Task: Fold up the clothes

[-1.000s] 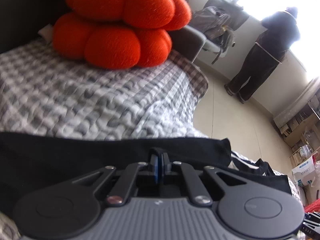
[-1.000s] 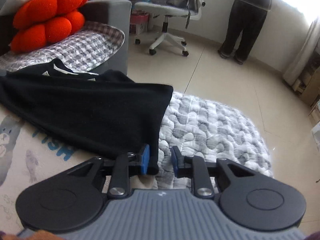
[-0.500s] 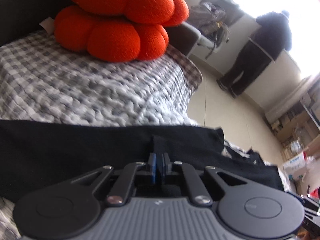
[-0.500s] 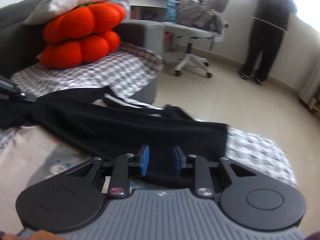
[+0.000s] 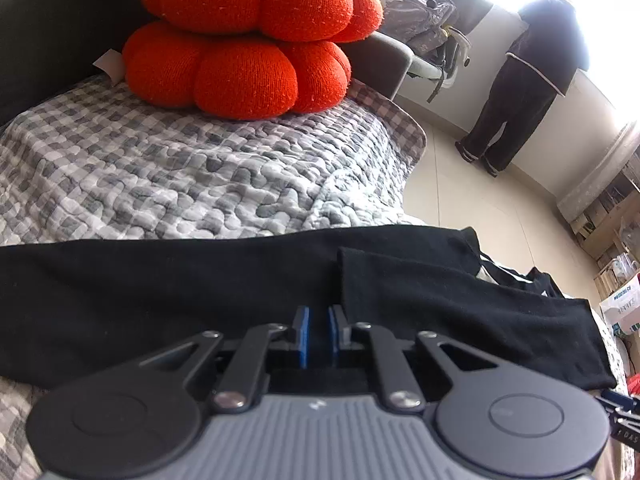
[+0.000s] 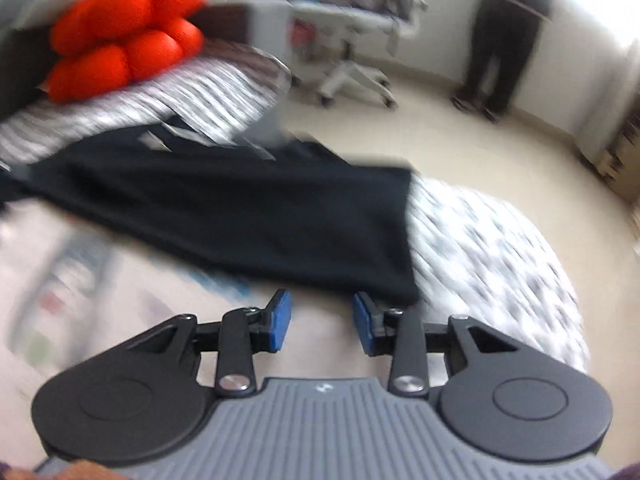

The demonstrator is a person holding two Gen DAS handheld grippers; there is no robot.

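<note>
Jaws of the left gripper [image 5: 319, 330] are opening: a narrow gap shows between its blue pads, and no cloth is seen caught between them, though the black cloth garment [image 5: 200, 292] lies directly under and ahead of the tips. A folded layer of this garment lies on top at the right, its edge beginning just beside the right pad.

The right gripper [image 6: 322, 322] is also opening, its blue pads well spread, with nothing between them. Its right pad is just at the near corner of the garment; I cannot tell if it touches, because this view is blurred.

The garment stretches across the grey-and-white checked quilted cover [image 5: 160, 168] of the sofa. Farther, at the back edge of this cover, two stacked orange knitted pumpkin-shaped cushions [image 5: 240, 52] rest. Beyond, on the pale tiled floor [image 5: 472, 200], a person in dark clothes [image 5: 524, 92] stands by the bright window.
</note>
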